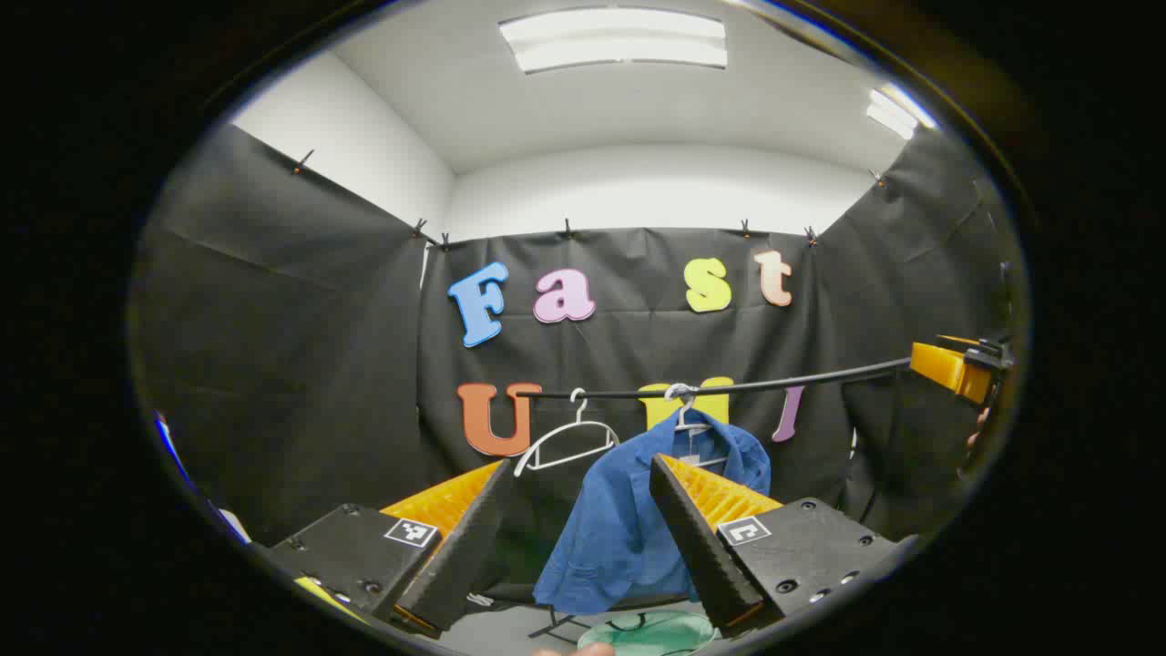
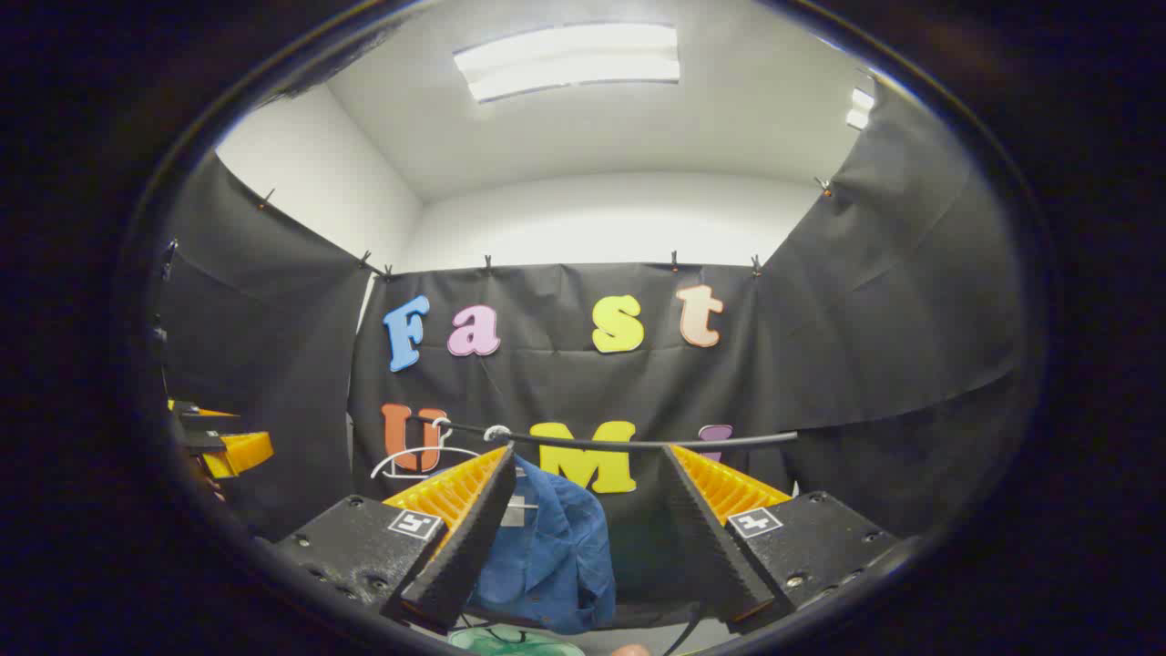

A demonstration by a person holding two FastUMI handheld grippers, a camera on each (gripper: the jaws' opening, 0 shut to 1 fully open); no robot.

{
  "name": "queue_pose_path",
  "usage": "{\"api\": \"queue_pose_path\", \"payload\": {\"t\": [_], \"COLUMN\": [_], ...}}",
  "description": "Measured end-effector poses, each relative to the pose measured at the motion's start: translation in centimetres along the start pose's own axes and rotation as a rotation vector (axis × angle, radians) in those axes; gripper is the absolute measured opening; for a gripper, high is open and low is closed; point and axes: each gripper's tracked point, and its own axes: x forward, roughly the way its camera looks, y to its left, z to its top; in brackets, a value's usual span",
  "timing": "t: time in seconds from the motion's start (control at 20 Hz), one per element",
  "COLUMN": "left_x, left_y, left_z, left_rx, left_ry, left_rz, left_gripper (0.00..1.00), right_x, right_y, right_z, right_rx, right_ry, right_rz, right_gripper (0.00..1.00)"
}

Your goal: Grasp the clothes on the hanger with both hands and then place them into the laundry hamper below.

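Blue shirt (image 1: 638, 519) on a hanger, seen between the left gripper (image 1: 583, 538) fingers, beside the right gripper (image 2: 583, 538) left finger; both pairs spread wide, holding nothing

Bright ceiling light panels (image 1: 613, 39) light the booth evenly from above, both views sharp at centre and strongly bowed, slightly soft toward their edges.

walls: we see black cloth (image 1: 273, 346) hung around the booth, pinned along its top edge with small clips (image 1: 567, 226)
upper wall: plain white (image 1: 656, 187) above the cloth
ceiling: white (image 2: 729, 118), with a long bright light panel (image 1: 613, 38) (a second one (image 1: 897, 109) sits near the right edge)
floor: we make out a pale grey strip (image 1: 510, 629) low down
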Motion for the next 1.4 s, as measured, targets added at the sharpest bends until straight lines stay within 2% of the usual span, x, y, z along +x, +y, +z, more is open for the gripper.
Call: {"api": "queue_pose_path", "payload": {"t": [0.75, 1.05, 1.4], "left_x": [0.5, 0.5, 2.2], "left_y": [-1.1, -1.2, -1.6], "left_z": [-0.6, -0.7, -2.5], "left_rx": [-0.024, 0.001, -0.02], "left_ry": [0.004, -0.007, 0.006], "left_rz": [-0.003, -0.002, -0.011], "left_gripper": [1.0, 1.0, 1.0], "right_x": [1.6, 2.1, 3.8], "right_y": [-1.0, 0.1, 2.7], "right_z": [-2.5, -3.8, -7.1], "right_rx": [0.009, 0.01, 0.016], "right_ry": [0.049, 0.075, 0.133], "right_rz": [0.016, 0.036, 0.064], "right_gripper": [0.99, 0.99, 0.99]}}
